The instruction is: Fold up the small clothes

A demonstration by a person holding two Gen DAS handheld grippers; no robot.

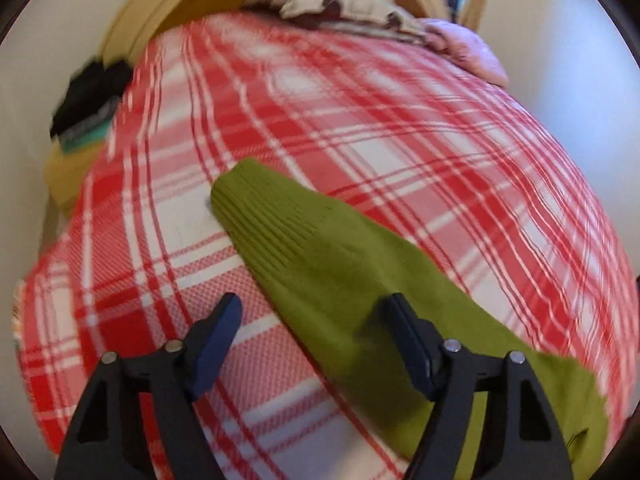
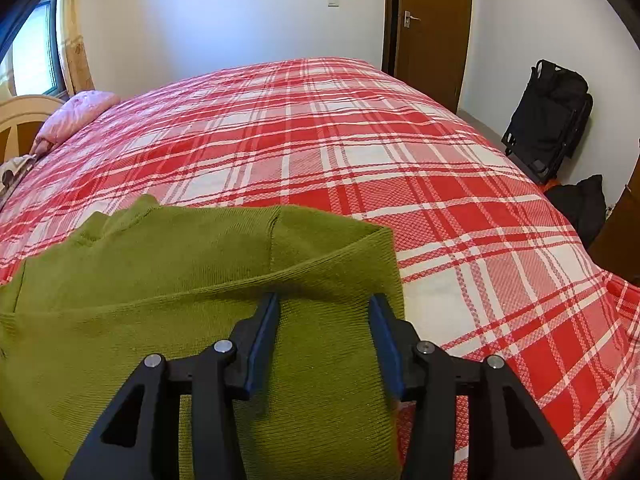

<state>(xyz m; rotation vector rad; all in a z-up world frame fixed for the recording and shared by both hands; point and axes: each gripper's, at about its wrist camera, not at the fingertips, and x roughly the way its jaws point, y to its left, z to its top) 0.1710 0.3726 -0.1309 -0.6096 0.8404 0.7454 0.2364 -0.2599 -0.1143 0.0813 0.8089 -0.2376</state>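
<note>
A green knit sweater (image 2: pixel 168 280) lies flat on the red and white plaid bedspread (image 2: pixel 360 152). In the right wrist view one part of it is folded across the body, with a crease running to its right edge. My right gripper (image 2: pixel 326 300) hovers over that right edge, jaws apart; the fabric lies under them and the pads do not press on it. The left wrist view shows one long sleeve (image 1: pixel 320 256) with a ribbed cuff (image 1: pixel 248 196) stretched out on the bedspread (image 1: pixel 360 120). My left gripper (image 1: pixel 314 304) stands open just above the sleeve and holds nothing.
A cream headboard (image 1: pixel 168 4), a patterned pillow (image 1: pixel 340 4) and a pink quilt (image 2: pixel 80 108) are at the bed's head. Dark items (image 1: pixel 88 96) sit on a bedside stand. A brown door (image 2: pixel 432 28), a black folded cart (image 2: pixel 552 116) and a dark bag (image 2: pixel 584 204) stand beyond the bed.
</note>
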